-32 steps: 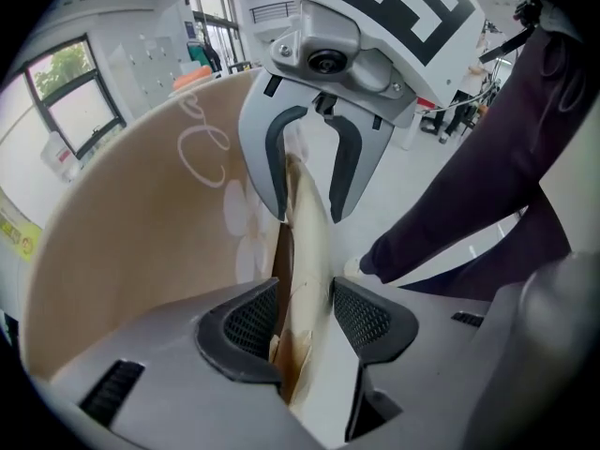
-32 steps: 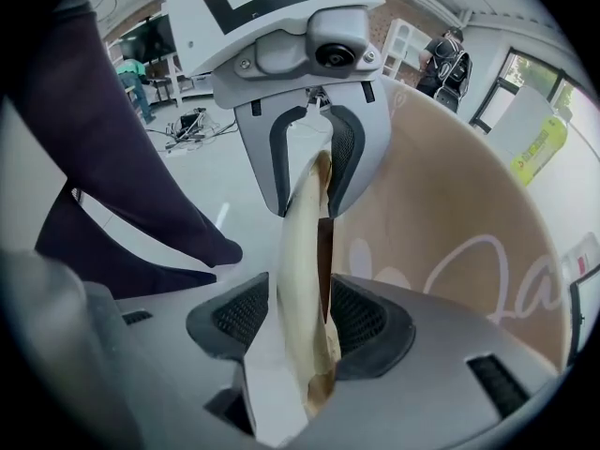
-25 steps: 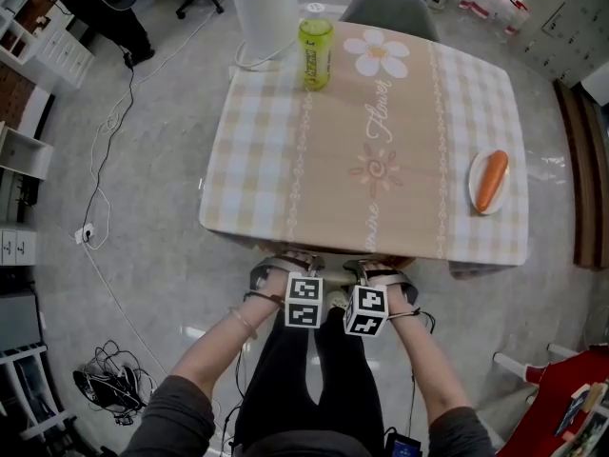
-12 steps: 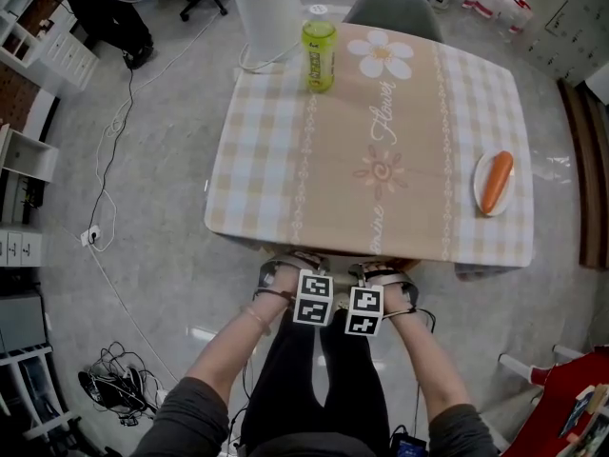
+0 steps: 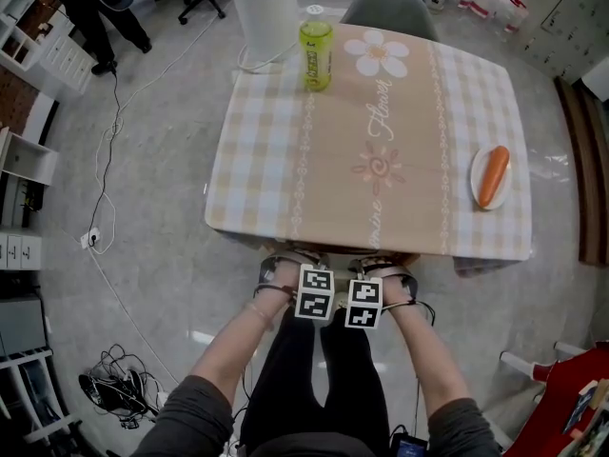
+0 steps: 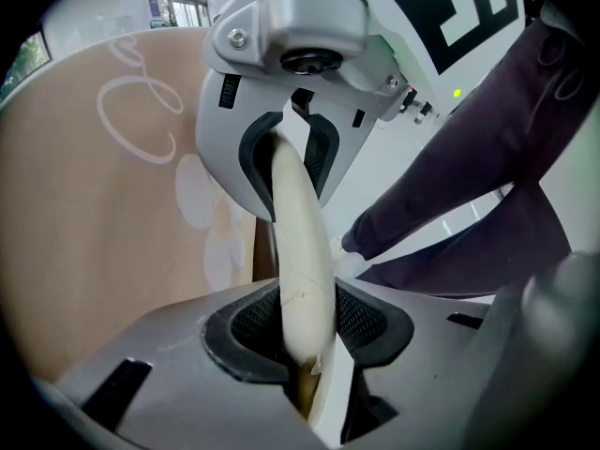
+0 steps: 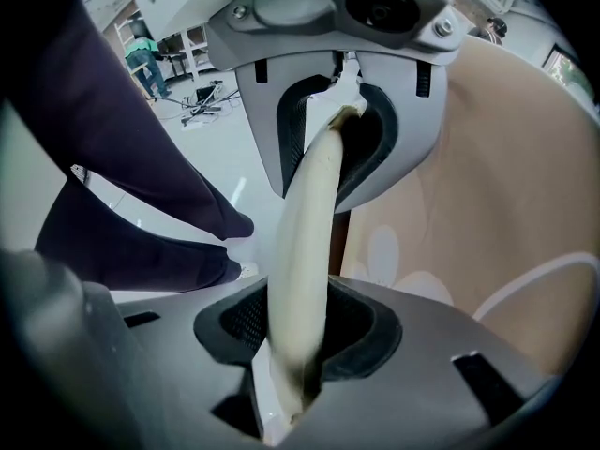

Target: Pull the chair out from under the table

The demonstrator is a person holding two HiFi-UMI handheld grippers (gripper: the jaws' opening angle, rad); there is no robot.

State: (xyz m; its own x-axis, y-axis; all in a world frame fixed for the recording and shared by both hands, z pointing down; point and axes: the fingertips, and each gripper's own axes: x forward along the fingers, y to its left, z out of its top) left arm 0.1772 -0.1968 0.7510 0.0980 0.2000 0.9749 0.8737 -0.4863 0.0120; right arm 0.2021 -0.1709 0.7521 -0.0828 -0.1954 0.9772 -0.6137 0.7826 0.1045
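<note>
**Both grippers clamp the chair back at the table's near edge**

A person standing at the near side of the table [image 5: 333, 184] holds the left gripper [image 5: 288, 263] and the right gripper [image 5: 379, 265] side by side, both pointing steeply down beside the tabletop's near edge. Each has just been closing its jaws. The left gripper's pads [image 6: 361, 319] pinch the cream top rim of the chair [image 6: 298, 223], and the right gripper's own view shows the same rim nipped between its pads [image 7: 246, 322]. The chair sits tucked under the table at the near side, its back just beside the tabletop's edge, with the person's dark trouser legs [image 5: 309, 374] right behind it. On the checked, flower-printed cloth, a yellow-green bottle [image 5: 316, 53] stands at the far edge and a carrot [image 5: 493, 175] lies on a white plate [image 5: 475, 187] at the right. A second, grey chair [image 5: 392, 8] is at the far side, a white bin [image 5: 264, 9] to its left.
</note>
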